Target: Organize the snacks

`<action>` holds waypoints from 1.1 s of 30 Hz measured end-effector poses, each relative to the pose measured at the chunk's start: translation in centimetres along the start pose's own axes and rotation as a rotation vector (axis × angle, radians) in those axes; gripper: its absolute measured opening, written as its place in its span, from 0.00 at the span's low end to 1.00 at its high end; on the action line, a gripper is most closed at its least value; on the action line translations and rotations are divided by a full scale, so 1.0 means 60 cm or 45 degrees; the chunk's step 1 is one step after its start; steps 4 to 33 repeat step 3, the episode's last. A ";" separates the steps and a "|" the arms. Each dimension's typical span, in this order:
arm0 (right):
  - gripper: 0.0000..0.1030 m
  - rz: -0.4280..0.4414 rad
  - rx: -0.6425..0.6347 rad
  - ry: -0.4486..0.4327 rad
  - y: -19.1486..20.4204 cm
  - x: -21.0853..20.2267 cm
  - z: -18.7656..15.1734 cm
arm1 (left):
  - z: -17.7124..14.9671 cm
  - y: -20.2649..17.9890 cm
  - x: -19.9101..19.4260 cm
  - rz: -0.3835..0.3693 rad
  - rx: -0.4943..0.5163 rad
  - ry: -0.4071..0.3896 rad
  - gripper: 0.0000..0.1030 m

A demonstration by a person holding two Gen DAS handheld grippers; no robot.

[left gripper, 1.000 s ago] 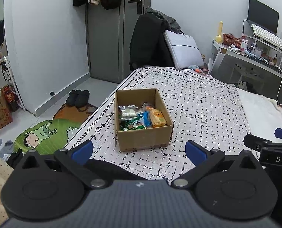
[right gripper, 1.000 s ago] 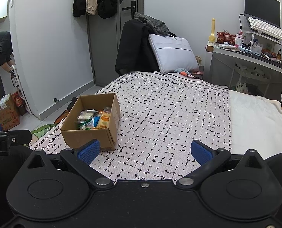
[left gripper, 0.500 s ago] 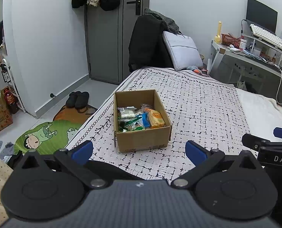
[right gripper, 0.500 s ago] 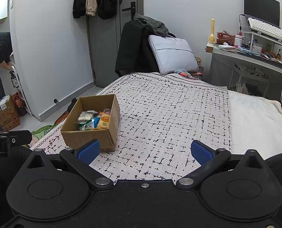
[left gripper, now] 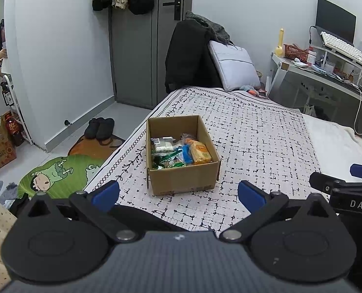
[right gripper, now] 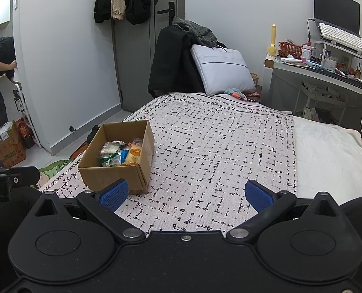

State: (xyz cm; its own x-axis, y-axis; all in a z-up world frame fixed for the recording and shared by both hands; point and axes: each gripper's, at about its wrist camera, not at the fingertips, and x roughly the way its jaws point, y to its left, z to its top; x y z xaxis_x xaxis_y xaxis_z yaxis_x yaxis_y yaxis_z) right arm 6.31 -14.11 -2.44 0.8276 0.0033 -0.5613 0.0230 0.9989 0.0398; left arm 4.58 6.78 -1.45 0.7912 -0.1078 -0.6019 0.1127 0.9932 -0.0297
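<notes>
Left wrist view: the left gripper (left gripper: 178, 195) stands wide open and holds nothing, short of the cardboard box (left gripper: 183, 178) on the patterned bedspread (left gripper: 254, 146). The snacks (left gripper: 178, 151) lie packed inside the box, an orange packet (left gripper: 200, 152) against its right wall; none shows loose on the cover. Right wrist view: the right gripper (right gripper: 185, 195) is likewise spread wide and empty, the box (right gripper: 112, 175) ahead to its left, the bedspread (right gripper: 217, 146) bare before it. Judgement: this fits either snacks gathered in or a box awaiting sorting out. Any reach into the box should come from above, clear of the walls, pinching one packet lightly.
</notes>
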 end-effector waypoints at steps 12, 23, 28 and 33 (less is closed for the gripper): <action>1.00 -0.001 0.000 0.000 0.001 0.000 0.000 | -0.001 0.000 0.002 -0.011 0.002 0.005 1.00; 1.00 -0.001 0.000 0.000 0.001 0.000 0.000 | -0.001 0.000 0.002 -0.011 0.002 0.005 1.00; 1.00 -0.001 0.000 0.000 0.001 0.000 0.000 | -0.001 0.000 0.002 -0.011 0.002 0.005 1.00; 1.00 -0.001 0.000 0.000 0.001 0.000 0.000 | -0.001 0.000 0.002 -0.011 0.002 0.005 1.00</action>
